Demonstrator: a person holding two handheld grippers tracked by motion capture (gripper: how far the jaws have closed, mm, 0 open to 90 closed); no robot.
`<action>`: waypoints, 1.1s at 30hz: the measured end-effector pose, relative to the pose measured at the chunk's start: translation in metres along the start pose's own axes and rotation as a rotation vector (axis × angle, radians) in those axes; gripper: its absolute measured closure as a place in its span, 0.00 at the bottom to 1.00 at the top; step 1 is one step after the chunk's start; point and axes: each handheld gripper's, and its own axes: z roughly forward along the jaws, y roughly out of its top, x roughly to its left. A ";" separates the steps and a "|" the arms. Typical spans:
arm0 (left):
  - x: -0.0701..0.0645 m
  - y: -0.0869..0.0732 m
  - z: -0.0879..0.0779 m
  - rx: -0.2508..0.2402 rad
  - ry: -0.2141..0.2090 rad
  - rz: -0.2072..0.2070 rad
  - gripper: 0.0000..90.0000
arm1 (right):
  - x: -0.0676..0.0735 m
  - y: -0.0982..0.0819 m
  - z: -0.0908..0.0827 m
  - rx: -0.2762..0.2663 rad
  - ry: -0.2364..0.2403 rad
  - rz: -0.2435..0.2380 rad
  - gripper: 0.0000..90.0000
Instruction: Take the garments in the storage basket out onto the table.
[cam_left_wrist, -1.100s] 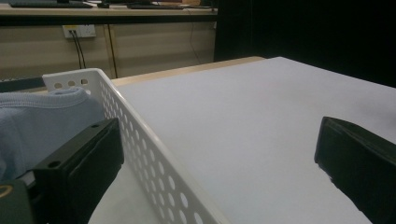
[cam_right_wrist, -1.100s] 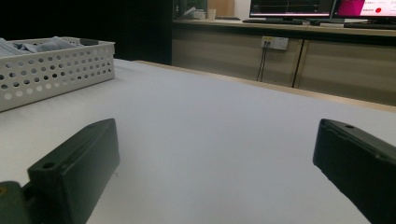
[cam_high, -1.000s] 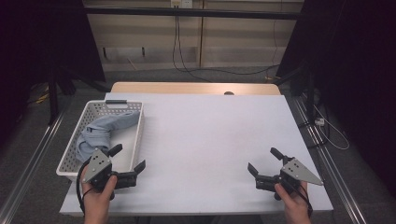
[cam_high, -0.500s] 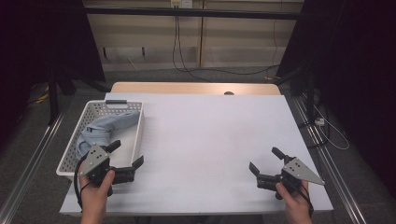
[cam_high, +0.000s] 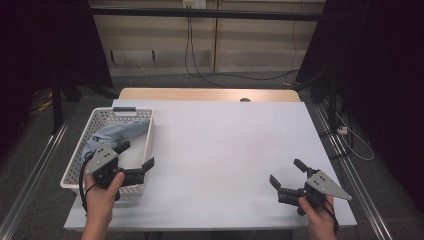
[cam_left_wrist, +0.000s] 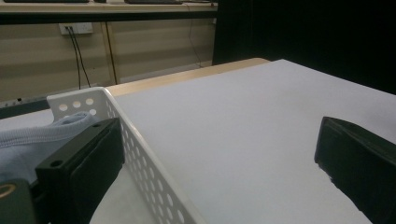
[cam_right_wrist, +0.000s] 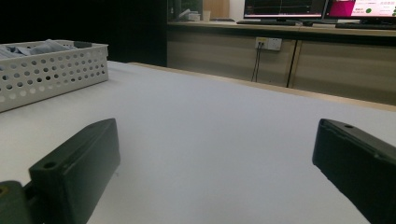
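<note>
High view, left tool (cam_high: 134, 156): held over the near right corner of the white basket (cam_high: 72, 165), jaws spread wide and holding nothing; one jaw sat above the basket's inside, the other past its right wall, likely lining up to reach for the cloth.
High view, cloth (cam_high: 116, 134): a light blue bundle lay inside the basket, toward its far end, just beyond the left tool.
High view, right tool (cam_high: 289, 174): low at the near right of the white tabletop (cam_high: 230, 145), jaws spread and empty, well apart from the basket; it looked parked out of the way.
Left gripper view, jaws: they straddled the basket's perforated wall (cam_left_wrist: 140, 154), the left one over the blue cloth (cam_left_wrist: 28, 144), the right one over bare tabletop.
Right gripper view, jaws: wide apart above the bare tabletop (cam_right_wrist: 215, 140), pointing across it, with the basket (cam_right_wrist: 51, 70) far off at the left, cloth showing over its rim.
</note>
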 end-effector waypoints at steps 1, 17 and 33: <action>0.001 0.001 0.001 0.009 0.004 0.007 0.02 | 0.000 0.000 0.000 0.001 0.004 0.000 0.01; 0.019 0.010 -0.002 0.070 0.038 -0.006 0.02 | 0.001 -0.001 0.001 0.001 0.017 -0.004 0.01; 0.023 0.040 0.002 0.036 0.039 0.025 0.02 | 0.000 -0.001 0.006 0.004 0.023 -0.013 0.01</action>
